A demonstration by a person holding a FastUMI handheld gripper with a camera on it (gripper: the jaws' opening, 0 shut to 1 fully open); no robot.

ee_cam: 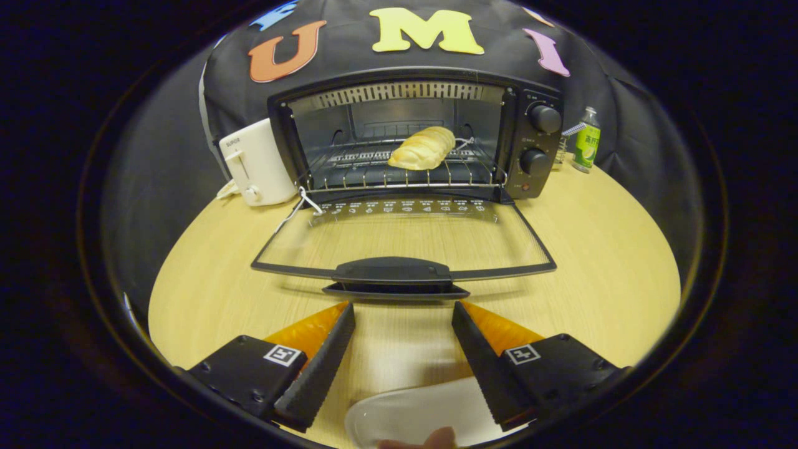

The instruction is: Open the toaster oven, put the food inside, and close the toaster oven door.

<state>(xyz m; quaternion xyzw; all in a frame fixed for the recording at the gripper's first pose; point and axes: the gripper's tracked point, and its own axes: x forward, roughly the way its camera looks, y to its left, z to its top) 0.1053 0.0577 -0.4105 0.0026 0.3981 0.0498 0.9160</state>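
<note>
With the food (424,148) already on the rack, the toaster oven (411,137) waits to be shut.
Its glass door (399,240) lies folded flat on the wooden table (598,262), handle (393,273) just ahead of the gripper (403,312), whose 2 fingers stand wide apart and hold nothing. To close well, I judge: slip the tips under the handle's middle, lift in an arc, and push evenly until it latches. A white toaster (257,163) sits left, a bottle (586,140) right, a white plate (418,415) between the fingers.
</note>
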